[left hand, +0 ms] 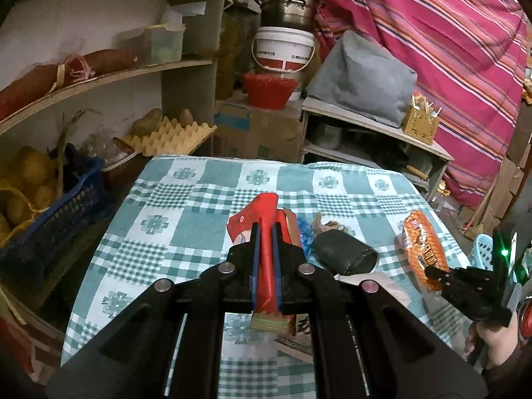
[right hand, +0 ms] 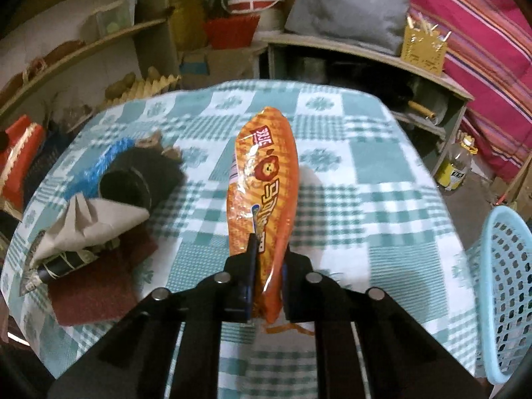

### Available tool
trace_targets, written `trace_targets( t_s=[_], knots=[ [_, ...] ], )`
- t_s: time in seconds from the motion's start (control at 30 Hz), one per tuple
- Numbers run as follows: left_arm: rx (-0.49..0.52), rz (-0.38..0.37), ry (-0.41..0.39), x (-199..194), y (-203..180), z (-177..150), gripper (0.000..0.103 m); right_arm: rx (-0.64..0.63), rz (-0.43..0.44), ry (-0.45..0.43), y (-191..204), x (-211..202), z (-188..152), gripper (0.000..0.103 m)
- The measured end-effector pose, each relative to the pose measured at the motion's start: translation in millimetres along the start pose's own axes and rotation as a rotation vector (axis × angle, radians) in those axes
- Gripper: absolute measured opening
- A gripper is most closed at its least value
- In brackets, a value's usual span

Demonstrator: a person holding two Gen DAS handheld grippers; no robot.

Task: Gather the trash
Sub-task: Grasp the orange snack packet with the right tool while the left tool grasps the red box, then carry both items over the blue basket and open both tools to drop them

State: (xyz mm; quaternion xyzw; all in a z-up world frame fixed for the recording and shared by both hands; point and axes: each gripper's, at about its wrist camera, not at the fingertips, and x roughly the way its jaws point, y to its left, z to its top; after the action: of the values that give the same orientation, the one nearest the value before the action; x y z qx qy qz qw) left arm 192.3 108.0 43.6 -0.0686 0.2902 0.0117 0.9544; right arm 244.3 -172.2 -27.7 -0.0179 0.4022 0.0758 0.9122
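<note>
Left wrist view, nearest first: the left gripper has its jaws pressed tight on a red wrapper, which runs up between the fingers and sticks out past the tips, lifted above the checked tablecloth. Just beyond the tips, on the cloth, lie a dark roll and a scrap of blue plastic. To the right, the right gripper bites the near end of an orange snack bag, with a hand behind it.

Right wrist view shows the same grip close up: the right gripper pinches the lower part of the orange snack bag, whose crumpled end hangs out below the jaws; the bag stands up off the cloth. Left of it on the table sit a folded brown paper, a dark red pad and the dark roll. At the right edge, beside the table, stands a light blue basket. Farther back, shelves hold an egg tray, and a white bucket carries a metal pot.
</note>
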Motion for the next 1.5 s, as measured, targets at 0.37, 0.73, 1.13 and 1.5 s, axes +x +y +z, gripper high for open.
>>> trace_targets(
  t_s=[0.37, 0.73, 1.13, 1.5],
  knots=[
    [0.027, -0.023, -0.001, 6, -21, 1, 0.006, -0.012, 0.002, -0.018, -12, -9, -5, 0.033],
    [0.018, -0.023, 0.009, 9, -16, -2, 0.006, -0.042, -0.071, 0.075, -3, 24, -15, 0.071],
    [0.021, -0.073, -0.014, 4, -43, 3, 0.006, 0.037, -0.011, 0.054, -37, 7, -12, 0.019],
    [0.107, -0.203, -0.030, 8, -141, 9, 0.006, 0.031, -0.175, -0.123, -108, -79, -4, 0.015]
  ],
)
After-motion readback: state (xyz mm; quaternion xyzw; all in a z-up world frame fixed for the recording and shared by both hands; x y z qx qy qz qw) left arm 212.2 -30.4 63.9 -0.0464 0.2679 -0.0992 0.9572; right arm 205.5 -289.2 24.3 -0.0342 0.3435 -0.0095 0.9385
